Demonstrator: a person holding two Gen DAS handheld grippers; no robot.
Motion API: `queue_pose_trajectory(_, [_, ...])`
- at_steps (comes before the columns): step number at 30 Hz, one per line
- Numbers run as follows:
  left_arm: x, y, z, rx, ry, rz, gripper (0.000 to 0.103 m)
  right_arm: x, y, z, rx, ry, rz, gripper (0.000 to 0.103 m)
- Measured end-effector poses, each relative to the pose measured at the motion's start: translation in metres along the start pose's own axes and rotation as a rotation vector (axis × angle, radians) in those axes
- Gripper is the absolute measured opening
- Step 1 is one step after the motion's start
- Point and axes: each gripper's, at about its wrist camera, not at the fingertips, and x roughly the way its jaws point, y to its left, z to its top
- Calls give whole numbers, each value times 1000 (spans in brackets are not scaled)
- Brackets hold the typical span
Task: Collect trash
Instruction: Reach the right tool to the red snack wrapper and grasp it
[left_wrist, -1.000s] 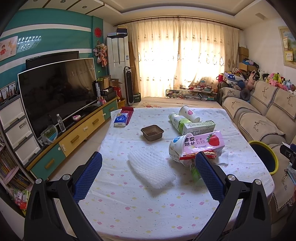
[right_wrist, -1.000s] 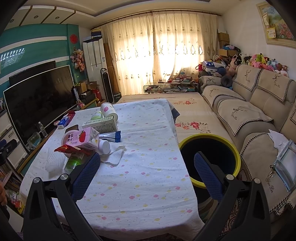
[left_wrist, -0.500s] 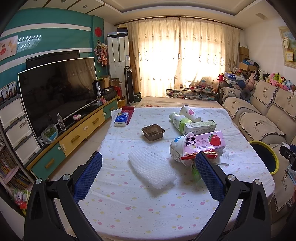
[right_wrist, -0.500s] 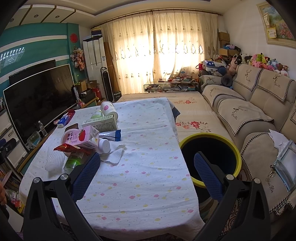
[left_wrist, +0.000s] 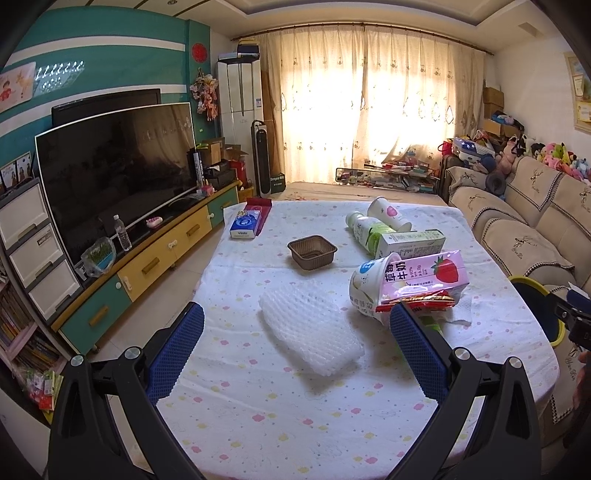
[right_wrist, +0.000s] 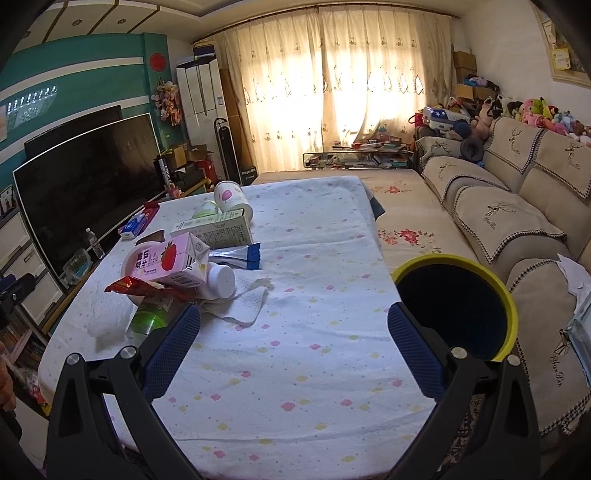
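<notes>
Living room with a teal and white striped wall, cream curtains lit from behind, a beige sofa with deer-print covers and soft toys along its back. Large dark television on a low cabinet with yellow and teal drawers, a small water bottle standing before it. Worktop under a white cloth dotted with pink and yellow flowers. Just off its right edge, beside the sofa, a dark bin with a yellow rim, nothing visible inside. Left hand-held gripper spread wide over the near cloth, gripping nothing, blue pads either side of a white foam net sleeve lying flat. Right hand-held gripper likewise spread and empty, above bare cloth between the trash heap and the bin. Trash heaped on the worktop's right half: a pink strawberry milk carton with Chinese characters and a strawberry picture, resting on a tipped white yoghurt tub and a red snack wrapper; behind, a pale green box with fine print too small to read, a green-and-white bottle on its side, a white cup with a pink heart. Crumpled paper napkin and a silver-blue sachet near the heap. Brown plastic tray alone mid-cloth. At the far left corner, a blue tissue pack marked "Vinda".
</notes>
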Motion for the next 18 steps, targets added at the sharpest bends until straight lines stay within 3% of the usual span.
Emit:
queue_pose_trajectory(5, [13, 2, -3, -11, 12, -1, 99, 25, 24, 6, -44, 14, 44, 97])
queue_pose_trajectory(15, [20, 24, 0, -32, -8, 54, 99, 25, 100, 2, -235, -66, 214, 96])
queue_pose_trajectory(18, [19, 36, 0, -52, -15, 77, 99, 36, 123, -1, -300, -49, 237, 89])
